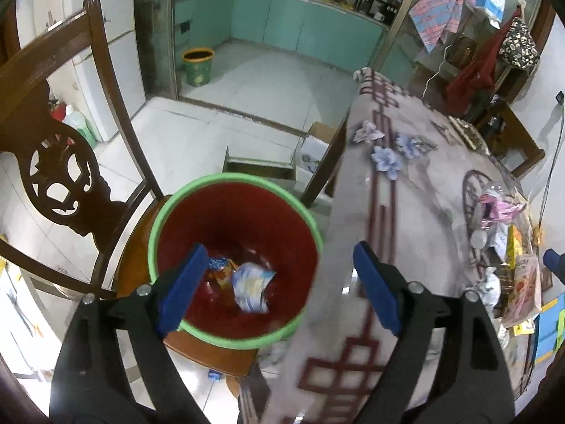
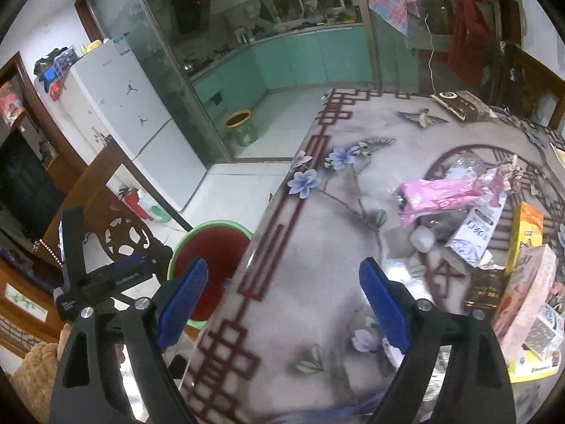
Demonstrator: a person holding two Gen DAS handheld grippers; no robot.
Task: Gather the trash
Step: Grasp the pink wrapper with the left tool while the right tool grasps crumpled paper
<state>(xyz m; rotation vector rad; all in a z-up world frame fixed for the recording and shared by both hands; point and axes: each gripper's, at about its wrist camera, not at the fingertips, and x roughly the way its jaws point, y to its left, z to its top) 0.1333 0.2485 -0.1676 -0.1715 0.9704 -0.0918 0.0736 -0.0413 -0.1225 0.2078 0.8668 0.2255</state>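
A red bin with a green rim [image 1: 160, 219] stands on a wooden chair seat beside the table; it also shows in the right wrist view [image 2: 212, 227]. Inside lie a crumpled white-blue wrapper [image 1: 252, 286] and a colourful wrapper [image 1: 220, 268]. My left gripper [image 1: 279, 286] is open and empty, hovering over the bin's right edge. My right gripper [image 2: 284, 298] is open and empty above the table's left edge. On the table lies trash: a pink wrapper [image 2: 448, 194], a blue-white carton [image 2: 473, 233], a yellow box [image 2: 526, 236] and a pink box [image 2: 526, 296].
The table has a floral cloth [image 2: 335, 219]. A carved wooden chair back [image 1: 60, 176] stands left of the bin. A cardboard box [image 1: 314, 148] and an open drawer [image 1: 257, 168] sit on the floor behind. A green bucket [image 1: 198, 67] stands in the kitchen doorway.
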